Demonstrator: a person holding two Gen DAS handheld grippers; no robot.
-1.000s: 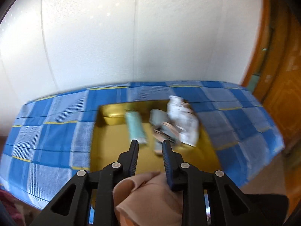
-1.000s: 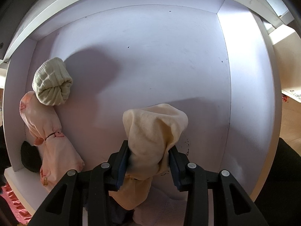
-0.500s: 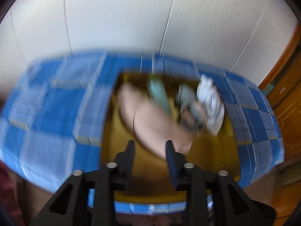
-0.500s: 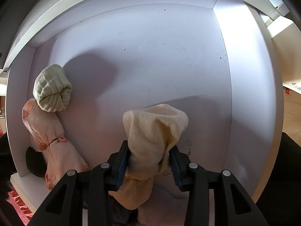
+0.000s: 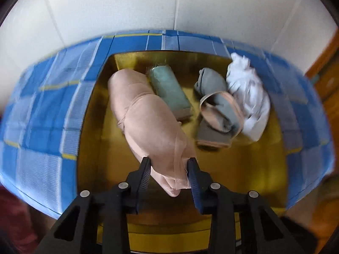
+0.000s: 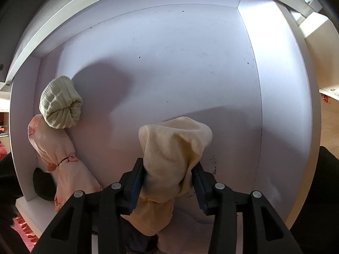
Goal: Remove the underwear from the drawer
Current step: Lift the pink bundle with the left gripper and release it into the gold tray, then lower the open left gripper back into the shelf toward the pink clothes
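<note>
Jaws, left gripper: closed down to nearly their narrowest, with the near end of a pink roll between them; whether the pads truly pinch it or merely flank it cannot be told. Jaws, right gripper: easing apart, yet the pads press both sides of a cream bundle, which hangs above the drawer floor.

Left view, left to right:
- Blue checked cloth, spread under and around the tray.
- Gold tray, the drop-off place.
- Pink roll, lying lengthwise on the tray.
- Green roll, just beside the pink one.
- Grey piece with pink trim, loosely folded.
- White crumpled piece, at the tray's right edge, touching the grey one.

Right view, left to right:
- Dark item, half hidden at the left wall.
- Pink printed piece, against the left wall.
- Pale green ribbed roll, resting on the pink printed piece's upper end.
- Cream bundle, in the jaws.
- White drawer, floor mostly bare.

Progress, judged: four pieces moved to the tray, a fifth lifted but not out. At least two rolls remain inside, plus the dark item and some cloth beneath the gripper, unidentifiable.

Obstructions: none seen; the drawer walls alone border the way up.
</note>
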